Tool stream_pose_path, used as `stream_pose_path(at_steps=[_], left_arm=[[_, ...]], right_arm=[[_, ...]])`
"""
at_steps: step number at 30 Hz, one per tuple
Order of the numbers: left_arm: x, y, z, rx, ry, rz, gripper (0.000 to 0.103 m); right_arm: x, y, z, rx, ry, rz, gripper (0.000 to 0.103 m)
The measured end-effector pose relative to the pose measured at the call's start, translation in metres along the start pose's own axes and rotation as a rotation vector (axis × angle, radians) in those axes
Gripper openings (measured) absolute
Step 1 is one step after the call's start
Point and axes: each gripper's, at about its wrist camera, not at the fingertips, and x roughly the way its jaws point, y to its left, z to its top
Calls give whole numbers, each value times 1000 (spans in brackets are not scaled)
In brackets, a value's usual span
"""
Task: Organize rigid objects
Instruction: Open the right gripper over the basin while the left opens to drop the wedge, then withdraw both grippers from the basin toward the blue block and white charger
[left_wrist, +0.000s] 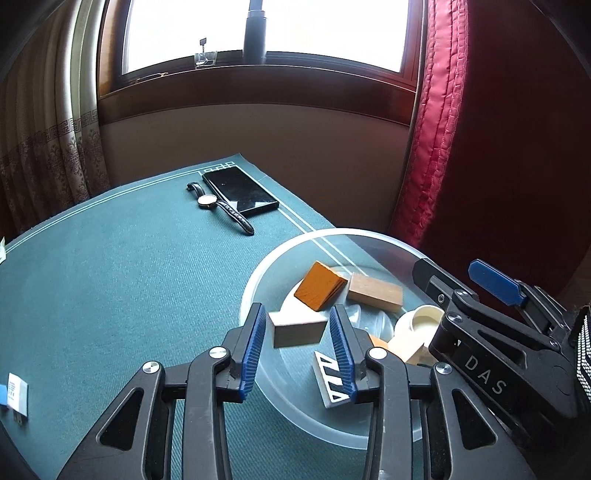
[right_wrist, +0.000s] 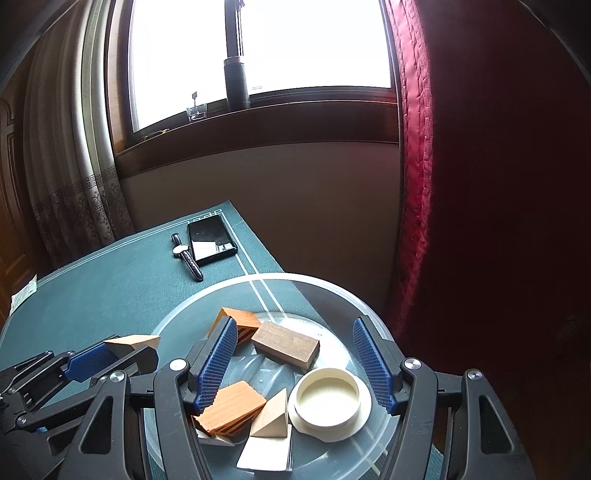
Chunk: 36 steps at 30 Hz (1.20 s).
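Step in hand: dropping one piece into the clear round plastic bowl (left_wrist: 251, 291) that stands at the right edge of the green-clothed table (left_wrist: 110, 277).
Left hand-held gripper (left_wrist: 297, 314): tilted down over the bowl's near rim, jaws apart. The pale rectangular wooden block (left_wrist: 297, 330) sits between the blue pads, but a thin gap shows on its left side. It looks let go, not clamped.
Block's place: above the bowl's inner floor, its lower edge blurred, so probably falling. It is not yet resting among the others.
Right hand-held gripper (right_wrist: 295, 354): jaws wide apart over the bowl, gripping nothing. Whether its pads touch the bowl I cannot tell.
Already in the bowl: an orange wooden wedge (left_wrist: 319, 286), a brown wooden brick (left_wrist: 375, 291), a white round plastic cap (right_wrist: 328, 398) and a few more wooden pieces.
Still outside: a black smartphone (left_wrist: 240, 190) and a dark-strapped wristwatch (left_wrist: 218, 203), side by side at the far corner.
Next move calls for: drawing the left hand-held gripper back clear of the rim. If those two count, it would then reach far across for the flat, thin watch.
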Motion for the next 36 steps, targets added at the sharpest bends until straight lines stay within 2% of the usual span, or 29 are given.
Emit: stream_pose_path(at_steps=[1, 3, 18, 36], left_arm=[[0, 2, 0, -8, -5, 4, 54], [-2, 7, -1, -21, -23, 14, 64], [-8, 13, -10, 17, -15, 70, 65], [-16, 41, -28, -19, 9, 127, 65]], right_arm=[[0, -1, 0, 3, -3, -6, 69], [0, -4, 2, 16, -5, -8, 69], [-2, 2, 0, -1, -6, -1, 70], [-4, 8, -2, -22, -3, 7, 70]])
